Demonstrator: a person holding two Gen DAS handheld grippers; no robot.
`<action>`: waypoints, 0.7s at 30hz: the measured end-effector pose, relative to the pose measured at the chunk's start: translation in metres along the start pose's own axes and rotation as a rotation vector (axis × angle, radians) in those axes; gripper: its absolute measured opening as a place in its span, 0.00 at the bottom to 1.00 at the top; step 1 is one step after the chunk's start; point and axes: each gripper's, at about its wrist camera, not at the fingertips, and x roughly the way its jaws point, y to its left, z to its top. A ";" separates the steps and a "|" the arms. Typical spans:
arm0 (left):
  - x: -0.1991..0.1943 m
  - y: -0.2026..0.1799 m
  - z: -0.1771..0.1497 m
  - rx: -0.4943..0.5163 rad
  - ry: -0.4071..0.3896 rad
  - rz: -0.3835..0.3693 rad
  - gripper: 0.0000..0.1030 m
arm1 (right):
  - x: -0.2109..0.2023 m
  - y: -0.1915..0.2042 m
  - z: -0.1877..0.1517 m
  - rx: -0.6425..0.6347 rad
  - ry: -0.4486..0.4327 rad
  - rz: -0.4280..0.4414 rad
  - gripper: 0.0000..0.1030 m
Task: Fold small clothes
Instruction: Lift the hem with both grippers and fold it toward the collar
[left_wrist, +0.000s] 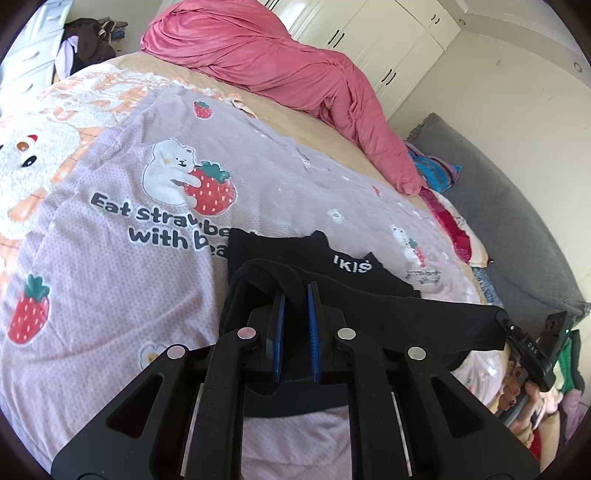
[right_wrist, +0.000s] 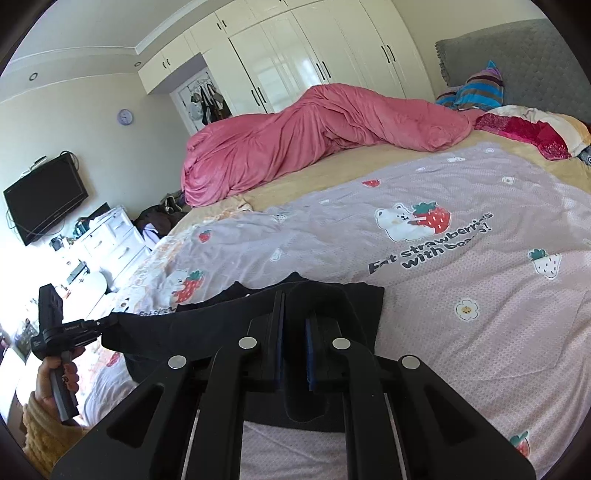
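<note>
Both tongs pinch the same black garment (left_wrist: 332, 295). In the left wrist view the left tongs (left_wrist: 295, 295) have their blue pads (left_wrist: 279, 314) pressed onto a fold of the black cloth, which runs between them and away to the right. There the right tongs (left_wrist: 508, 325) grip its other end, with a hand (left_wrist: 532, 397) on the handle below. In the right wrist view the right tongs (right_wrist: 294, 306) likewise clamp a bunched fold of the garment (right_wrist: 332, 310), while the left tongs (right_wrist: 107, 321) hold the far left end, so the cloth stretches between the two. Its far part lies flat on the lilac strawberry-and-bear blanket (left_wrist: 129, 184) that covers the bed. A pink duvet (left_wrist: 277, 55) lies heaped at the far side, with white wardrobes (right_wrist: 295, 66) behind it.
</note>
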 end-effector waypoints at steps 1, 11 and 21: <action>0.002 0.000 0.001 0.005 0.001 0.006 0.05 | 0.004 -0.001 0.001 0.003 0.005 -0.005 0.08; 0.013 0.006 0.004 0.024 -0.040 0.032 0.25 | 0.035 -0.019 -0.005 0.061 0.043 -0.058 0.17; 0.011 -0.021 -0.015 0.128 -0.028 0.031 0.50 | 0.025 -0.024 -0.017 0.021 -0.031 -0.145 0.47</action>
